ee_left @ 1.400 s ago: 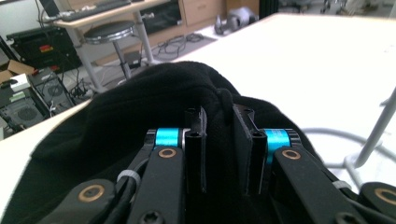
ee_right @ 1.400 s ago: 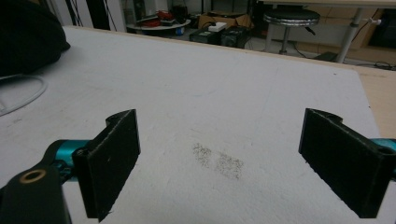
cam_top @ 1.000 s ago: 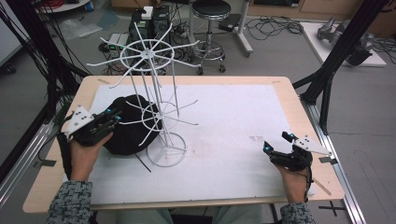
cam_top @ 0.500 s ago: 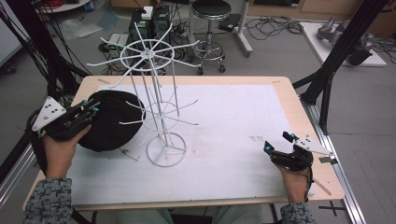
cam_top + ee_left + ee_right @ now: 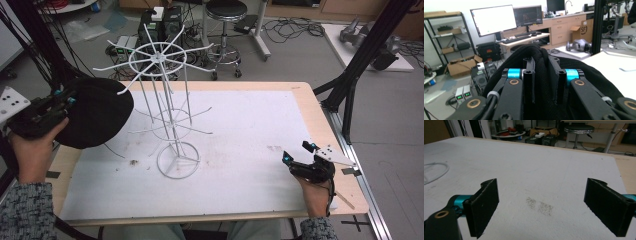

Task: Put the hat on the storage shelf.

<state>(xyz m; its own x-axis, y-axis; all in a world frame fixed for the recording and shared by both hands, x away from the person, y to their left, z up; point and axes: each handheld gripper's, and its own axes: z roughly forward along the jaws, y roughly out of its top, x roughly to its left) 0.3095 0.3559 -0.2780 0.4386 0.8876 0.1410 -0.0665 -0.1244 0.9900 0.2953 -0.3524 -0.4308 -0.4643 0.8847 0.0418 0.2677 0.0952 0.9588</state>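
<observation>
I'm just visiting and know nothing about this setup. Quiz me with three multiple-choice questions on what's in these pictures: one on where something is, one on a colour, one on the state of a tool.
1. Where is the black hat?
A. Lying flat on the white mat
B. Held up at the table's left edge by the left gripper
C. Hanging on the rack's top ring

2. What colour is the wire display rack?
A. White
B. Red
C. Black

3. How do the right gripper's jaws stand?
A. Clamped on the hat
B. Shut on nothing
C. Wide open

Answers:
1 B: the left gripper pinches a fold of the black hat off the table, beside the rack.
2 A: the wire display rack is white from its base ring to its top spokes.
3 C: the right gripper rests near the table's right edge, with bare mat between its jaws in the right gripper view.
</observation>
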